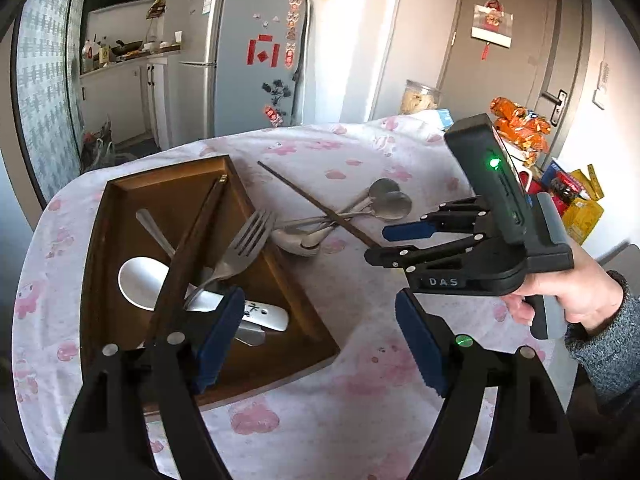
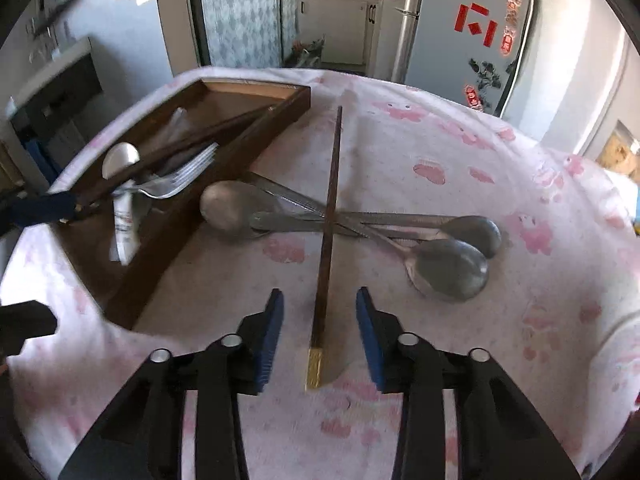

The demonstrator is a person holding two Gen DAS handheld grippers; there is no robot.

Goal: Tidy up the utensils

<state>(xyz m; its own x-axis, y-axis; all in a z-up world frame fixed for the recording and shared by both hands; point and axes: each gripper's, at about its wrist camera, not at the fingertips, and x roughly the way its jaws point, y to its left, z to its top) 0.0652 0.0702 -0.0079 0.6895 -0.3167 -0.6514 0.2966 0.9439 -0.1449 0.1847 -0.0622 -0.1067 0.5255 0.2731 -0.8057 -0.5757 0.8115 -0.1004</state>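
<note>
A wooden tray [image 1: 168, 172] on the pink-patterned cloth holds a white ceramic spoon [image 1: 140, 280], a fork [image 1: 244, 244] and dark chopsticks [image 1: 188, 248]. Right of the tray, one dark chopstick [image 2: 330, 208] with a gold end lies across several metal spoons [image 2: 448, 268]. My right gripper [image 2: 320, 332] stands over the chopstick's gold end, one blue pad on each side with a gap to the stick, so it is open. My left gripper [image 1: 320, 340] is wide open and empty above the tray's near right corner. In the left wrist view the right gripper [image 1: 386, 245] shows, held by a hand [image 1: 572, 292].
Orange and yellow snack packets [image 1: 520, 124] and a clear jar [image 1: 420, 98] stand at the table's far right edge. A fridge [image 1: 248, 60] and a door are behind the table. Bare cloth [image 2: 460, 160] stretches right of the spoons.
</note>
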